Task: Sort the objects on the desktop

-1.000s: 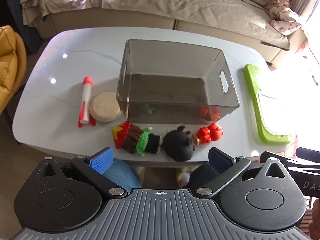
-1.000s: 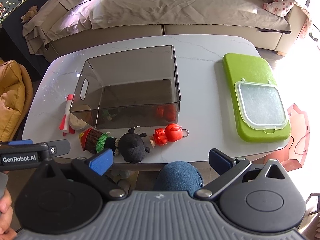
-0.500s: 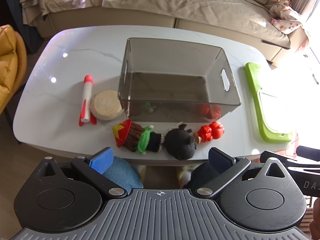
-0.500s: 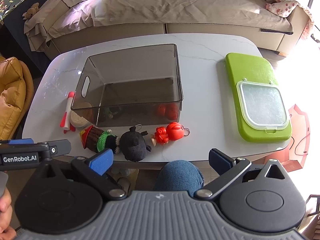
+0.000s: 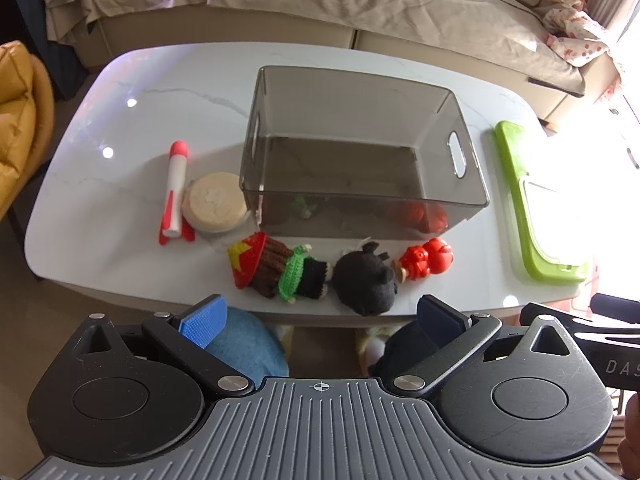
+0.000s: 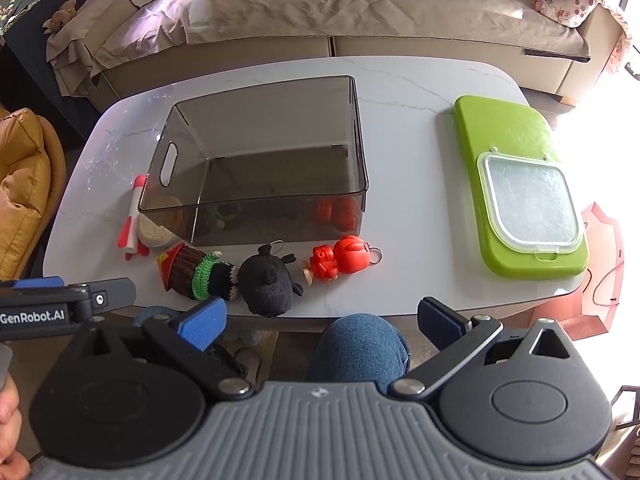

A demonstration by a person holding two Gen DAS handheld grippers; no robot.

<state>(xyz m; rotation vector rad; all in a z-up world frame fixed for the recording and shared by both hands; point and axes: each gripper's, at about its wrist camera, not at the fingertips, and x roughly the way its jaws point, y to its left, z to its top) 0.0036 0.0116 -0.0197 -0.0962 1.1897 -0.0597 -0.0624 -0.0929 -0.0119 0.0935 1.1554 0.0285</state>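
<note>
A smoky clear bin (image 5: pixel 360 152) (image 6: pixel 260 168) stands mid-table, nothing inside. In front of it lie a crocheted doll with a red hat (image 5: pixel 280 270) (image 6: pixel 196 272), a black plush (image 5: pixel 366 284) (image 6: pixel 268 284) and a red toy keychain (image 5: pixel 424 264) (image 6: pixel 340 260). Left of the bin lie a red and white rocket (image 5: pixel 175 192) (image 6: pixel 134 216) and a round beige tin (image 5: pixel 216 202) (image 6: pixel 154 232). My left gripper (image 5: pixel 320 316) and right gripper (image 6: pixel 320 320) are open and empty, held short of the table's near edge.
A green lid with a clear window (image 6: pixel 520 192) (image 5: pixel 536 216) lies at the table's right end. A covered sofa (image 6: pixel 340 4) runs behind the white marble table (image 6: pixel 408 128). A yellow chair (image 6: pixel 20 176) stands left. The person's knee (image 6: pixel 360 344) is under the near edge.
Both views have drifted slightly nearer the table. No toy has moved and both grippers stay open.
</note>
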